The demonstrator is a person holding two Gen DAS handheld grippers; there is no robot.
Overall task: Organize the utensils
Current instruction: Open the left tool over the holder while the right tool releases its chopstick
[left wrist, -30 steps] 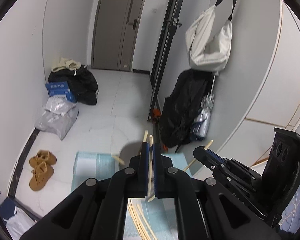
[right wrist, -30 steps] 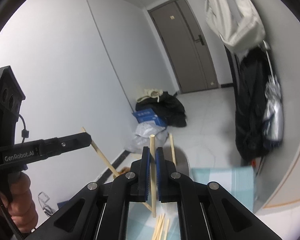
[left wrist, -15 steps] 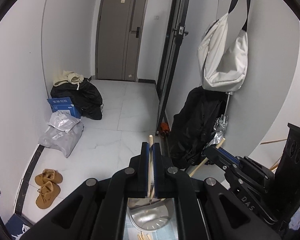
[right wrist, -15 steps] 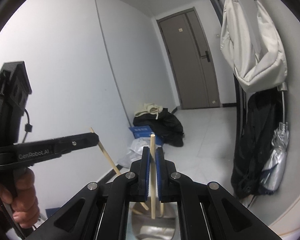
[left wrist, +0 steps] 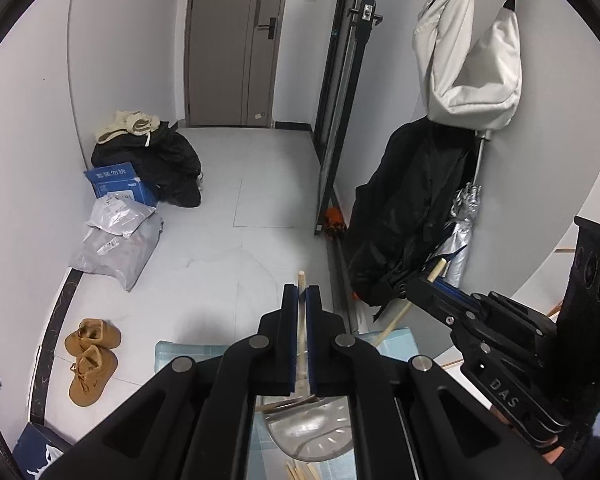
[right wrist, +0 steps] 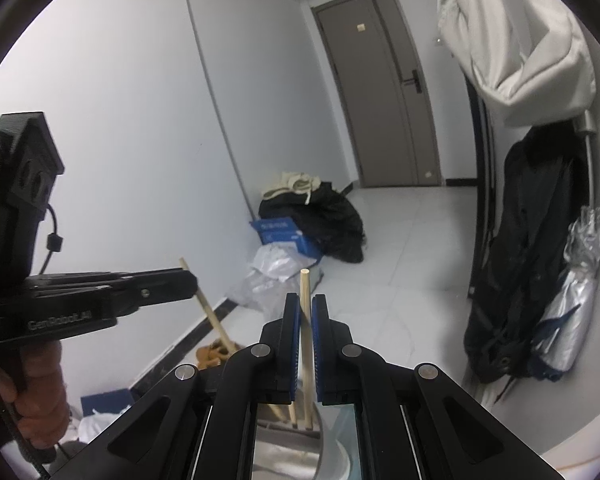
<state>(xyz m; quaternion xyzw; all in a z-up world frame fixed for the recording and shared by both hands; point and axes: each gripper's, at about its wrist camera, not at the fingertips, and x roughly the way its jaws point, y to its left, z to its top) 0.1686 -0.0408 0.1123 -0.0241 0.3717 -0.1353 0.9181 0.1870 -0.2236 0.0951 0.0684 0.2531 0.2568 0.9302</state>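
Tan boots (left wrist: 90,360), a blue box (left wrist: 118,184), a white bag (left wrist: 470,64), pale wooden chopsticks (right wrist: 306,320).

A grey-brown door (left wrist: 236,40) closes the far end of a white tiled floor (left wrist: 260,184). A black pile of clothing (left wrist: 160,168) with a cream garment (left wrist: 128,124) on top lies against the left wall, a blue box (left wrist: 116,184) touching its front. Grey plastic mailers (left wrist: 116,240) lie just in front of the box. A pair of tan boots (left wrist: 90,360) stands nearer. On the right wall hang a white bag (left wrist: 472,64), a black coat (left wrist: 412,208) and a silver umbrella (left wrist: 462,224).
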